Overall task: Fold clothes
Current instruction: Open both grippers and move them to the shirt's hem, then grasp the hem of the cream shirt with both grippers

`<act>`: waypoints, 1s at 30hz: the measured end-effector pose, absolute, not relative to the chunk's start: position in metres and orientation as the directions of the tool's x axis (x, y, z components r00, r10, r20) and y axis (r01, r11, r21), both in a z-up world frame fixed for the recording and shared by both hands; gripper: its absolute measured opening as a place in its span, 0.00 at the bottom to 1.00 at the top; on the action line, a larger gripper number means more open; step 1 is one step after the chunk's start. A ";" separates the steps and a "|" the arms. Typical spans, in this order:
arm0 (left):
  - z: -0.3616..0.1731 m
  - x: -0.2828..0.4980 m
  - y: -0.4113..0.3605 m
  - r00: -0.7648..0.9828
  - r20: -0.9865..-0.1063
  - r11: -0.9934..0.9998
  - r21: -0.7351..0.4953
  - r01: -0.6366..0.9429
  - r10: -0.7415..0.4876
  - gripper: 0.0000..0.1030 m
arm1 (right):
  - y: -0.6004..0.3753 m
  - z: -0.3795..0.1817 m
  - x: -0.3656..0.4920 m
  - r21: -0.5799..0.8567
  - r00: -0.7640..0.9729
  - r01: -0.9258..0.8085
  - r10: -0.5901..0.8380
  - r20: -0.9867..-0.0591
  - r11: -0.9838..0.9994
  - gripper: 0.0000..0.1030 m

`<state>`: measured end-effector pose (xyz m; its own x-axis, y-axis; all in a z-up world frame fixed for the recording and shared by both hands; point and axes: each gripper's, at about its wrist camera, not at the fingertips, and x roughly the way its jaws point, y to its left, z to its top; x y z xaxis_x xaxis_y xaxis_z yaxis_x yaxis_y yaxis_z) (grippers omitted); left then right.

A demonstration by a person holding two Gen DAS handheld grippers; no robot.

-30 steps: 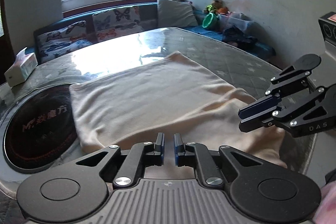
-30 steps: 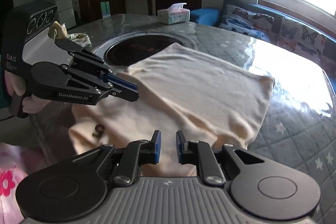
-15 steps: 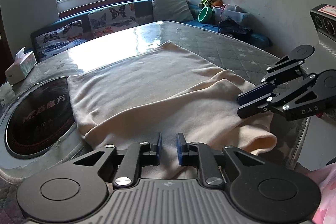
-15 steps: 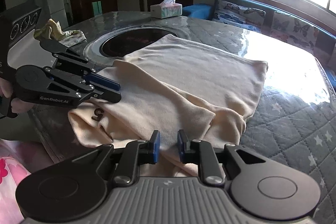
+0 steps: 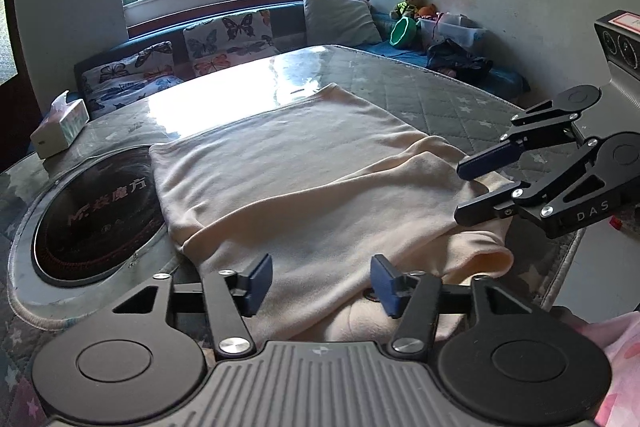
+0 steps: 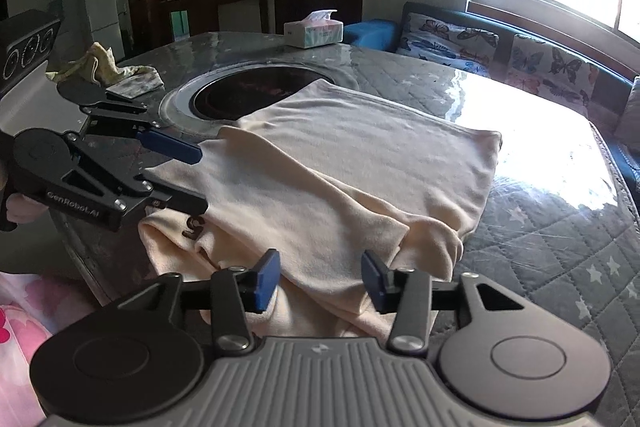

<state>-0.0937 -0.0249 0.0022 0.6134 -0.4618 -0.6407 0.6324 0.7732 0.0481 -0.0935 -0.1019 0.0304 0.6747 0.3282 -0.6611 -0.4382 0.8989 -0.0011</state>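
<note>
the cream shirt [image 5: 288,183] lies in the middle of the frame on the grey desk [image 5: 420,87], with its near part folded over itself in a soft lump. the jaws of the left gripper [image 5: 322,281] at the bottom of the frame are opening, and the cloth lies loose under and between them, not pinched. the right gripper [image 5: 476,187] at the right edge is opening too, with the cloth edge just at its tips but not pressed.

i think this step is letting go of a fold. to do it well, open all the way first, then lift straight up so the tips do not drag the cloth and spoil the fold. the bumpy spot near the front may need a smooth.

the shirt's left edge hangs over the round black cooktop [image 5: 88,219] at the left. a tissue box [image 5: 60,129] sits at the upper left, well apart. a crumpled rag [image 6: 104,67] lies at the upper left in the right wrist view, also well apart. nothing blocks the way.
</note>
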 end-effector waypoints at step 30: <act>0.008 -0.141 -0.005 0.677 -0.533 0.796 0.010 0.605 -0.507 1.00 | -0.099 0.044 -0.132 -0.001 0.772 -0.348 0.286 -0.568 0.938 1.00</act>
